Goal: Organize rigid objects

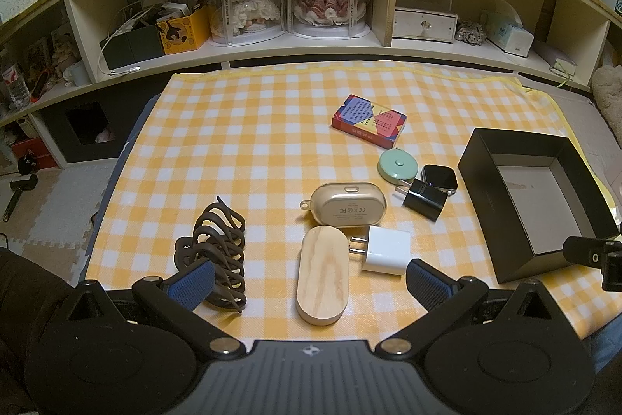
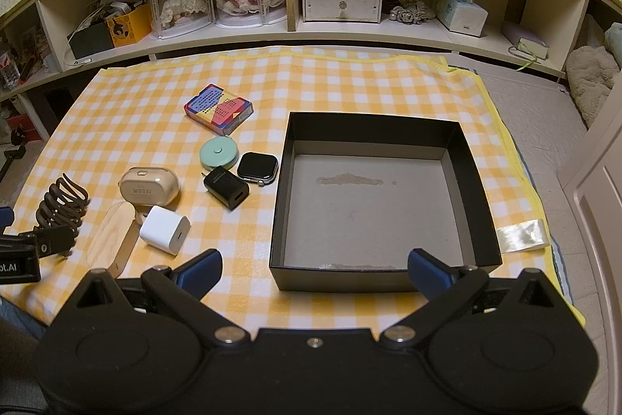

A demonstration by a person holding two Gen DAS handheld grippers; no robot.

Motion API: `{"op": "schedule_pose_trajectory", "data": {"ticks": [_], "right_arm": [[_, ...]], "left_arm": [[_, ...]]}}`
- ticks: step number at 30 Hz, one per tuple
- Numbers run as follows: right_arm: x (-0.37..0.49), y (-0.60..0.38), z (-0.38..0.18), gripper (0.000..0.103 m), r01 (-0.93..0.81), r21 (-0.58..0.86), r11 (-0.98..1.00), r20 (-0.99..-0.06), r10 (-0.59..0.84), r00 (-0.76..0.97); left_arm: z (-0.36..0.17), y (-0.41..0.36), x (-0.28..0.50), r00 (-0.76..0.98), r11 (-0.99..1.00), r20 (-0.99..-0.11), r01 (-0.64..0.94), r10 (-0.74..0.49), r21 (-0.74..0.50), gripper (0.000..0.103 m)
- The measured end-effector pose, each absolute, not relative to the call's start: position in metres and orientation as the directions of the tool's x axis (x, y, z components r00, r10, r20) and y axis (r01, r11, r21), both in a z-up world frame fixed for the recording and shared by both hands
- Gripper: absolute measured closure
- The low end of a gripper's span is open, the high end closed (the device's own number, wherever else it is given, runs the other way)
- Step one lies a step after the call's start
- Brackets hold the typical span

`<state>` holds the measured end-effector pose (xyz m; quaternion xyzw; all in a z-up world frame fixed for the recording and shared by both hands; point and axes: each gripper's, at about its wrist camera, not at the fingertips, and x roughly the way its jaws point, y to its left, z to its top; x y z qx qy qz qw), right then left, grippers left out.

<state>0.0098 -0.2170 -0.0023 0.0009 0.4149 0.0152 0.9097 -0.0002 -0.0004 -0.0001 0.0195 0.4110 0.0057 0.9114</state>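
Note:
On the yellow checked cloth point(image 1: 248, 127) lie a wooden oval case point(image 1: 320, 273), a white charger point(image 1: 385, 248), a beige earbud case point(image 1: 344, 205), a black charger point(image 1: 421, 199), a smartwatch point(image 1: 439, 175), a mint round tape point(image 1: 397, 164), a colourful card box point(image 1: 369, 120) and a brown hair claw point(image 1: 217, 251). An open black box point(image 2: 388, 127) with a bare grey floor stands to their right. My left gripper point(image 1: 311, 282) is open, hovering low with the wooden case between its blue pads. My right gripper point(image 2: 313, 273) is open over the black box's near wall.
A long white shelf point(image 2: 311, 34) runs behind the cloth, crowded with doll cases, a small drawer unit point(image 2: 341, 4), a tissue box and clutter. A strip of clear tape point(image 2: 523, 236) lies right of the black box. The right gripper's tip point(image 1: 591, 257) shows in the left wrist view.

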Motion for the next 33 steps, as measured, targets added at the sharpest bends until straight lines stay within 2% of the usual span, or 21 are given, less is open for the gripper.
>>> {"op": "schedule_pose_trajectory", "data": {"ticks": [33], "right_arm": [[0.0109,-0.219,-0.0028,0.0,-0.029,0.016,0.999,-0.756,0.031,0.654]], "left_arm": [[-0.0001,-0.0004,-0.0002,0.662,0.999,-0.749,0.009,0.024,0.04,0.0]]}}
